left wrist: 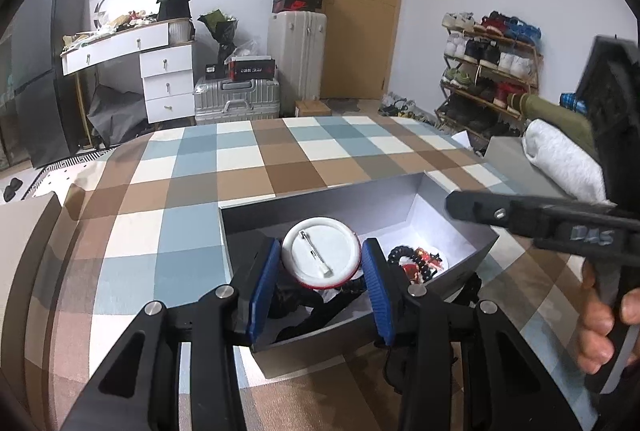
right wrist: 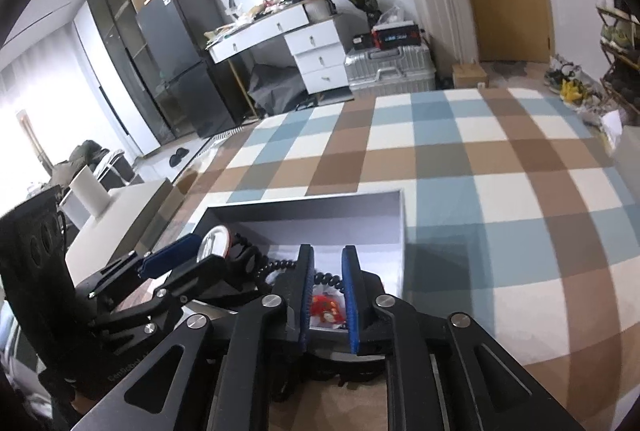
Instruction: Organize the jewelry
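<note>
Left claw (left wrist: 322,263) clenched on a round white badge (left wrist: 321,253) above the grey box (left wrist: 400,203), right claw (right wrist: 327,295) released, parted over red charm (right wrist: 326,307), checked desk (left wrist: 240,167) beneath.

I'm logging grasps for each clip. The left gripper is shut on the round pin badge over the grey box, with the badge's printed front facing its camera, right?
Not quite. The left gripper is shut on the pin badge over the grey box, but the left wrist view shows its white back and metal pin, not the printed front.
</note>
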The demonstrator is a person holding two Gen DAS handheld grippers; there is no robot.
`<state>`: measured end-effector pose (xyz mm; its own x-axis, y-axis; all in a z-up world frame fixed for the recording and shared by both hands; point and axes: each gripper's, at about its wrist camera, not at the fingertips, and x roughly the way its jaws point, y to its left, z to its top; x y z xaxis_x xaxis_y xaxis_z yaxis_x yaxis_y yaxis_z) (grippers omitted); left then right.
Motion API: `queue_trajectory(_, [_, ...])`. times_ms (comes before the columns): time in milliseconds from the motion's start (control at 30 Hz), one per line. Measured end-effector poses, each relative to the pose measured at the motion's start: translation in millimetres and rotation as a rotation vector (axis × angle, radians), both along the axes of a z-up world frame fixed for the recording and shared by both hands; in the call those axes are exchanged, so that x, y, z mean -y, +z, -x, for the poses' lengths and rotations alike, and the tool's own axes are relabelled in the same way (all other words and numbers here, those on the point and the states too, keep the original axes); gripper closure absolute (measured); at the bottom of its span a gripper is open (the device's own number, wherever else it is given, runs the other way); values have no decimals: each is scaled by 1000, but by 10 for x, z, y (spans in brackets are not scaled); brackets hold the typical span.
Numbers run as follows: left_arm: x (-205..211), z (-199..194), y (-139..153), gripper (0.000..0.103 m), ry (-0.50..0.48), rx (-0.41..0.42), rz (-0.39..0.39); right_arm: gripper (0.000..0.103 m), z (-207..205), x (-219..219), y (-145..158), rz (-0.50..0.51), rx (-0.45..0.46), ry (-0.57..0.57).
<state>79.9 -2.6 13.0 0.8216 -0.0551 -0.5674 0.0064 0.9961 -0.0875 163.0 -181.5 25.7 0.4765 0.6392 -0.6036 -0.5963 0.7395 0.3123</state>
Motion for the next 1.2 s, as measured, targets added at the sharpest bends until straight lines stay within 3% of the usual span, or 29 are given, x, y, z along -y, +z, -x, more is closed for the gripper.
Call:
queue_trajectory(33, [6,-5,-4,66,1,-5,-6,73,14,34,19,-5,9,-2])
queue_trajectory(100, [10,-1,-6,66,1,-11,-6,39,54,111,40,-18,30,-8])
queue_trajectory(133, [9,-1,-6,65,-4,-12,-1,33,87,165,52,-20,50,-22])
queue_trajectory(233, [20,3,-11,44,-12,-18,3,9,105,303,37,-21,51,-57])
queue_trajectory(267, [30,16,-7,39,-14,-14,3,6,93,342,28,-33,41,-59])
queue_trajectory(400, [69,43,1,23,-41,-14,13,6,-14,534,-93,-43,-29,-109])
queue_trajectory(533, [112,135,68,16,-20,-21,-18,5,-53,644,-191,-32,-75,-134])
queue_trajectory(633, [99,224,103,1,1,-28,-17,2,-37,697,-239,-24,-88,-148])
queue_trajectory(767, [70,324,117,1,14,-54,21,1,-19,647,-309,45,-89,-127])
queue_trajectory(1200, [180,369,-49,1,21,-107,25,1,180,310,-500,258,-40,37])
